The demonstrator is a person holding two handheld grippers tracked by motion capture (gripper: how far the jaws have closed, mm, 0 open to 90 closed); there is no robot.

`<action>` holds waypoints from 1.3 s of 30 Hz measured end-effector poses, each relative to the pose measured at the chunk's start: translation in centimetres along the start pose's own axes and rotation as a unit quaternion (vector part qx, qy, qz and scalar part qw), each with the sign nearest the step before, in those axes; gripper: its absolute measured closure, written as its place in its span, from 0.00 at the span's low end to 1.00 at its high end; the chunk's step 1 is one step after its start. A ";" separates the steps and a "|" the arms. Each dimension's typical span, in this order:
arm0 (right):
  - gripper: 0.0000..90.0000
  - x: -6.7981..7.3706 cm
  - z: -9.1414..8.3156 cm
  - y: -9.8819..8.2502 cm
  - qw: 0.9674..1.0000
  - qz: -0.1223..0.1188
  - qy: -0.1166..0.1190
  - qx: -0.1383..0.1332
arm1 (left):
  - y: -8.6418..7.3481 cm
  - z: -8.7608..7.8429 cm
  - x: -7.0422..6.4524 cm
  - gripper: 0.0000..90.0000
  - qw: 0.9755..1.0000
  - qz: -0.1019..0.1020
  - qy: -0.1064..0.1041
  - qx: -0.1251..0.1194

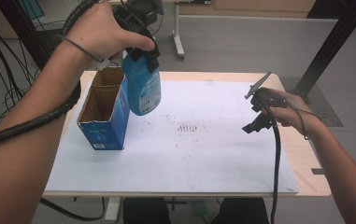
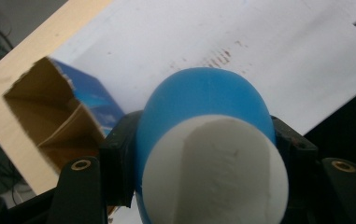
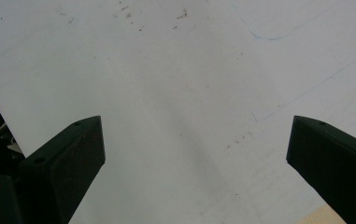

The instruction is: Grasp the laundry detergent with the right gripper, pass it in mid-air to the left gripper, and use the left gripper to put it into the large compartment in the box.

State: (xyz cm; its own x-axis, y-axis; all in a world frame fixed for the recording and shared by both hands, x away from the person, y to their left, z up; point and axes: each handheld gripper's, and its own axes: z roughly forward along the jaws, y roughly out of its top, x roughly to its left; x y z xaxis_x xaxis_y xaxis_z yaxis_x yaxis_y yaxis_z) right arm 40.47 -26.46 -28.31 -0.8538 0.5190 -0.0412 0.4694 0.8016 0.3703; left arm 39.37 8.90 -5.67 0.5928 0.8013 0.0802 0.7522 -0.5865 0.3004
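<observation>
Hanging in the air just beside the open-topped blue cardboard box (image 1: 102, 116), at its right wall, the blue plastic bottle (image 1: 143, 91) has a white cap and a pale printed label, and the left tool (image 1: 140, 44) is clenched on its neck. The box stands on the table (image 1: 306, 154), brown inside with a divider making two compartments, nothing visible in either. Well apart to the box's right, the right tool (image 1: 255, 109) hovers over the white sheet (image 1: 189, 154), jaws spread wide and grasping nothing.

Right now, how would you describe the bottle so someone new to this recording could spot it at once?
Start at the white sheet covering the table, then go to the open blue cardboard box near its left edge. The bottle hangs in the air just right of that box, clamped at its neck by the left gripper. It is smooth blue plastic with a label, unlike the brown-lined box.
</observation>
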 end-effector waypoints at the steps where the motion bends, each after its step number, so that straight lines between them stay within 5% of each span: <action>1: 0.04 0.0 0.0 0.1 1.000 0.001 0.002 0.000 | 0.0 -0.1 0.5 0.42 1.000 -0.014 0.004 -0.004; 5: 0.04 0.0 0.3 0.2 1.000 0.004 0.002 -0.004 | 0.0 -0.5 2.2 0.42 0.999 -0.048 0.015 -0.003; 13: 0.04 -0.1 0.4 0.3 1.000 0.003 0.006 -0.006 | -0.6 -0.6 6.2 0.42 0.992 -0.119 0.041 -0.001; 16: 0.04 -0.1 0.6 0.3 1.000 0.004 0.007 -0.007 | -1.1 -0.4 7.8 0.42 0.988 -0.147 0.043 0.000; 21: 0.04 -0.1 0.6 0.5 1.000 0.006 0.010 -0.015 | -2.3 0.0 10.5 0.42 0.978 -0.201 0.047 -0.005; 34: 0.04 -0.1 0.4 0.8 1.000 0.010 0.003 -0.018 | -3.9 1.1 13.4 0.42 0.961 -0.268 0.067 0.009; 39: 0.04 -0.1 0.3 0.7 1.000 0.012 0.003 -0.020 | -4.1 1.3 13.8 0.42 0.959 -0.275 0.071 0.013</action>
State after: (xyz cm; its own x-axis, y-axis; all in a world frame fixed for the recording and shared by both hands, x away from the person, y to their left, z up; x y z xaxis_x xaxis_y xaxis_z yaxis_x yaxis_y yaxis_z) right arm 41.00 -25.88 -28.33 -0.8441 0.5355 -0.0271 0.4798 0.7768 0.4079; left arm 44.85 22.18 -6.97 0.0604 0.9972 0.0444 0.9478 -0.0712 0.3109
